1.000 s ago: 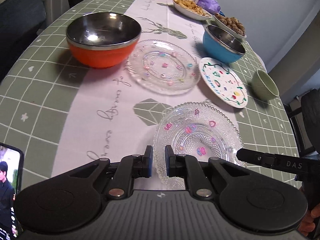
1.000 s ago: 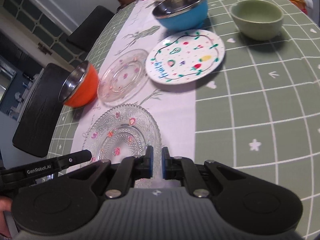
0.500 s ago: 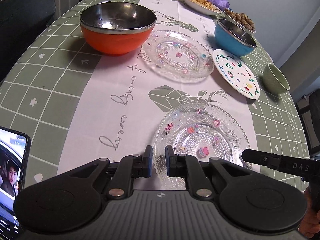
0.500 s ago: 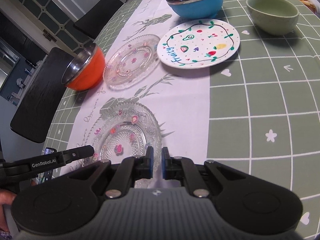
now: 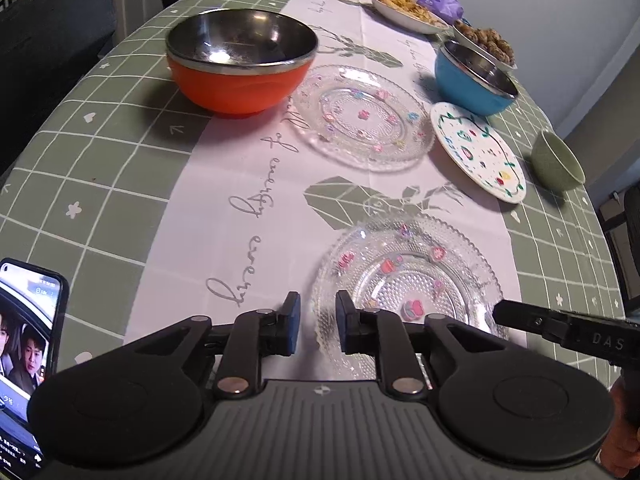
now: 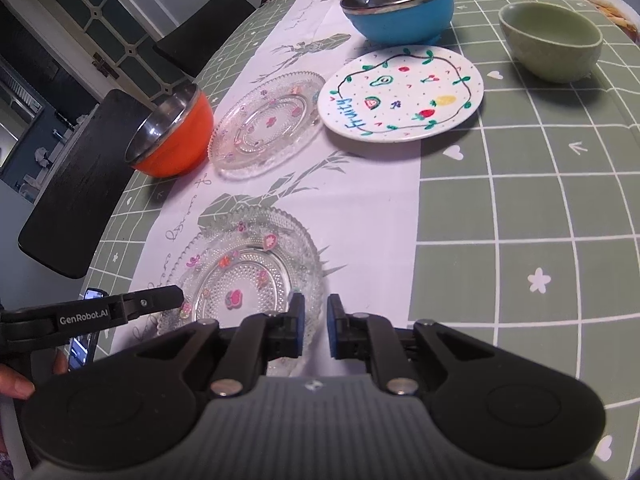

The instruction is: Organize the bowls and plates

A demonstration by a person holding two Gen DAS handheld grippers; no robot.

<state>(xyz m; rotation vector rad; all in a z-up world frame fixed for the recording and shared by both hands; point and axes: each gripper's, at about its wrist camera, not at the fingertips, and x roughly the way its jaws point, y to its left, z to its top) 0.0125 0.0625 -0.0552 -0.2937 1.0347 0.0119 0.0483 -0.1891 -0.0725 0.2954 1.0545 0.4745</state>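
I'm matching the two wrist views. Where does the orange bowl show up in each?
Left wrist view: orange bowl upper left of centre, left of the far glass plate.
Right wrist view: orange bowl at mid-left, tilted by the lens.
Shared landmark: the white fruit-painted plate.

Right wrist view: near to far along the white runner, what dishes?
Near beaded glass plate → far glass plate → white "Fruity" plate → blue bowl.
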